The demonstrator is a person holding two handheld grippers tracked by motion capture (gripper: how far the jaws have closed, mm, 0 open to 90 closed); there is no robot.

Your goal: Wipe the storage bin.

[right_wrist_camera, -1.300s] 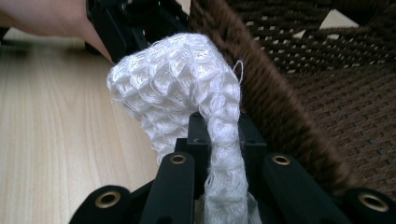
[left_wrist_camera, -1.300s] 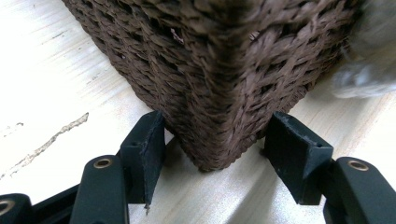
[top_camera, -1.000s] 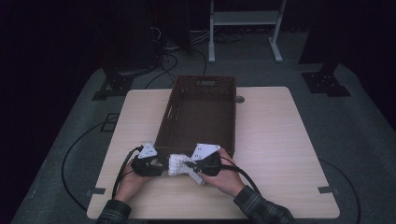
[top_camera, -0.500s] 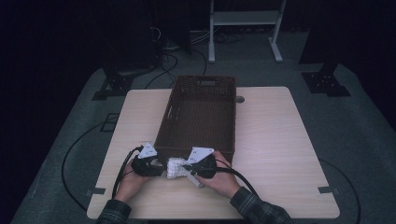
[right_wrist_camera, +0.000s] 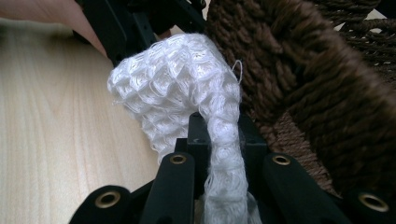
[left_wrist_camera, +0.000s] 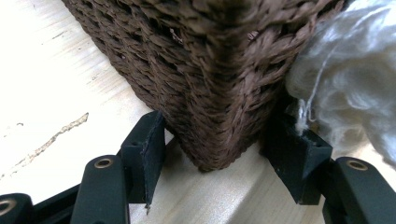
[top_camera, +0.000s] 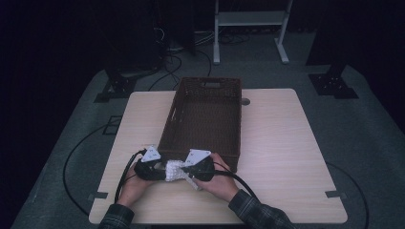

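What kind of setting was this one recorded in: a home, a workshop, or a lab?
Probably a lab or recording studio: a bare wooden table on grey flooring in a dark room, cables trailing across the floor, and a white metal stand behind.

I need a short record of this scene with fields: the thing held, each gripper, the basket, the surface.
Thing held: white knitted cloth, bunched in front of the basket's near wall
Right gripper: shut on the cloth
Left gripper: jaws on either side of the basket's near corner; grip unclear
Basket: brown wicker, nothing visible inside
Surface: light wooden table
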